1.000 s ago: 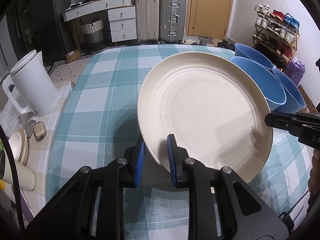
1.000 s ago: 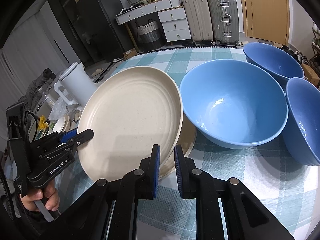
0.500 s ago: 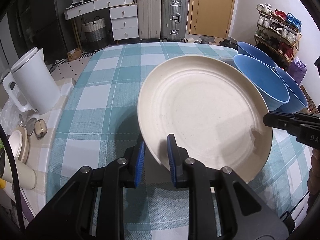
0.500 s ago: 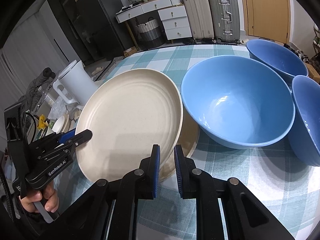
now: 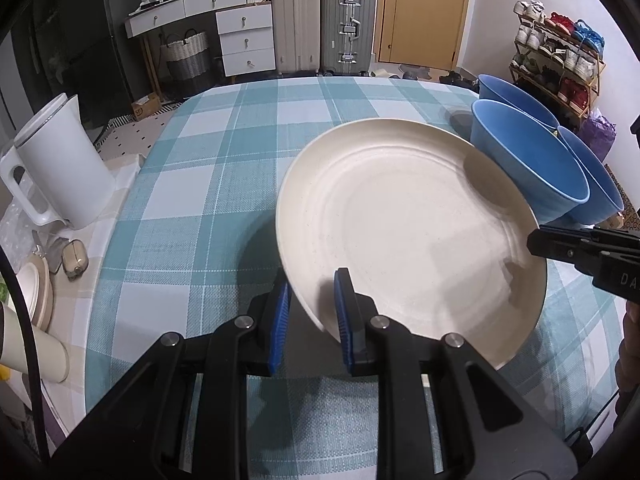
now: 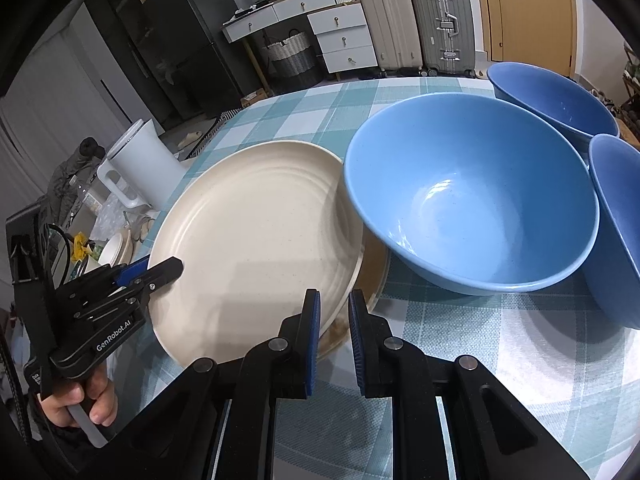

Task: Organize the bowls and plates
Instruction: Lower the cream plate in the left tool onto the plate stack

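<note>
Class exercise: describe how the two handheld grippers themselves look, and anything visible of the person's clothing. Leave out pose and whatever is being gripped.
Both the left gripper and the right gripper are matte black, angular frames with silver pivot bolts and ribbed blue pads lining the fingers. The left one carries white "GenRobot.AI" lettering and a black cable. A dark sleeve shows at the wrist.

My left camera is looking down along its fingers, close over the plate (image 5: 408, 232), facing the door (image 5: 424, 12). My right one is tilting down likewise (from the other side), close on the same plate (image 6: 256, 240). Both are sharing the bowls (image 5: 524, 164) (image 6: 472, 204) and the table (image 5: 224, 152).
</note>
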A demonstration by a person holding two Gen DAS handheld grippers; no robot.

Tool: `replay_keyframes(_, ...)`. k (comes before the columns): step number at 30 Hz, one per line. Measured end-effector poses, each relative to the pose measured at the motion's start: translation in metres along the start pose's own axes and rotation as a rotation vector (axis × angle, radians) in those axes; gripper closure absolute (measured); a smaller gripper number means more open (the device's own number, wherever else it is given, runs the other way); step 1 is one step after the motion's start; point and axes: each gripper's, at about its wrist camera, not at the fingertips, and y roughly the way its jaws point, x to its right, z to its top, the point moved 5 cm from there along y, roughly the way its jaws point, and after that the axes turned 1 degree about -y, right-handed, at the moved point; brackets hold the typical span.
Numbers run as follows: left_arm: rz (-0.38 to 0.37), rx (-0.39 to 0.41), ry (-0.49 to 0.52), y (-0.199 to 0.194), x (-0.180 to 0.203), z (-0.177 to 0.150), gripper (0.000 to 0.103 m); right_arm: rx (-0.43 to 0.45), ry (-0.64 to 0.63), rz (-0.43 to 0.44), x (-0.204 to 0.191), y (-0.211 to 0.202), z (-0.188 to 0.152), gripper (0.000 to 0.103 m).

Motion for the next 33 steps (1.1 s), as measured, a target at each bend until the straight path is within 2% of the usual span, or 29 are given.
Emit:
replay_keyframes(13,0.024,-0.013,0.022,0.015,0.002,0.000,0.084,-0.005,-0.036,-0.052,-0.001,0.009,-0.004,0.087)
replay_keyframes(23,0.043,-0.024,0.046,0.025,0.006,-0.002,0.084,-0.004,-0.088,-0.122,-0.004,0.016,-0.007,0.087)
replay_keyframes(26,0.055,-0.026,0.059,0.029,0.007,-0.001,0.083,-0.005,-0.093,-0.130,-0.002,0.017,-0.008,0.087)
replay_keyframes(30,0.078,-0.023,0.083,0.032,0.009,-0.002,0.082,0.005,-0.109,-0.093,-0.010,0.015,-0.007,0.087)
replay_keyframes(33,0.055,-0.028,0.068,0.033,0.006,-0.001,0.082,0.007,-0.131,-0.098,-0.015,0.014,-0.006,0.087)
